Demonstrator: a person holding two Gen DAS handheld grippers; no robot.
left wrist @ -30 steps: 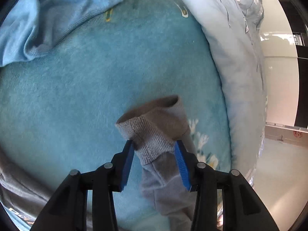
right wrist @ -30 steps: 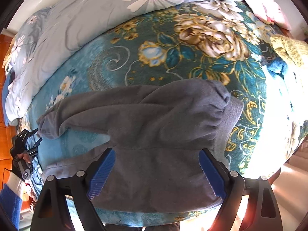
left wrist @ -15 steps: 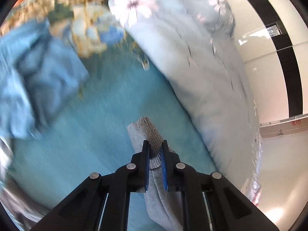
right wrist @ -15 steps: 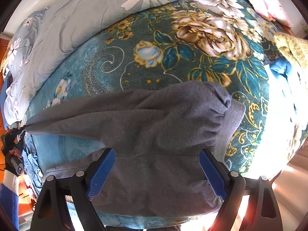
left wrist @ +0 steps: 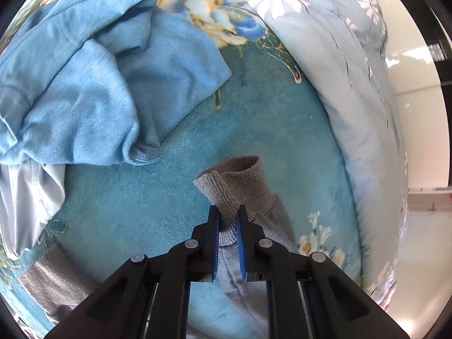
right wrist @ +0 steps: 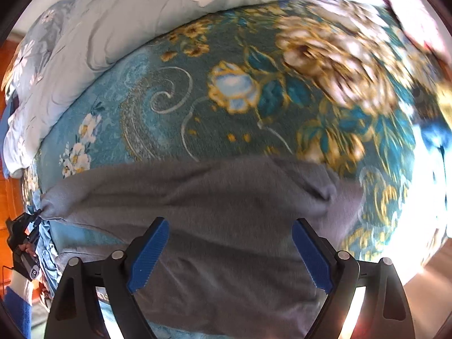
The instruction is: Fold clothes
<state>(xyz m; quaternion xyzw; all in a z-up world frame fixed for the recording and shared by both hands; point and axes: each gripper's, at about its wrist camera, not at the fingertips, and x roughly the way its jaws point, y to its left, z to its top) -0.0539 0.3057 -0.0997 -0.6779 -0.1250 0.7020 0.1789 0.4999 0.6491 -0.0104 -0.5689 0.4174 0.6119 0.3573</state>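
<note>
A grey sweatshirt (right wrist: 226,197) lies spread on the teal floral blanket (right wrist: 197,107). In the left wrist view its ribbed sleeve cuff (left wrist: 240,180) stands up from the blanket, and my left gripper (left wrist: 228,217) is shut on it just below the opening. The right wrist view shows that same left gripper (right wrist: 22,240) at the far left, with the sleeve drawn out straight toward it. My right gripper (right wrist: 230,240) points down over the sweatshirt's body. Its jaws stand wide and are closing, with grey cloth between the fingers and the pads not pressing on it.
A crumpled light blue garment (left wrist: 93,84) lies beyond the cuff at upper left, with a pale grey cloth (left wrist: 28,197) beside it. A pale flowered quilt (left wrist: 339,84) is heaped along the blanket's edge. A grey ribbed hem (left wrist: 53,279) shows at lower left. A blue-sleeved arm (right wrist: 14,310) holds the left gripper.
My left gripper shut on the sleeve cuff and drew it up and outward, so the sleeve now runs straight. My right gripper sank closer to the sweatshirt's body.
</note>
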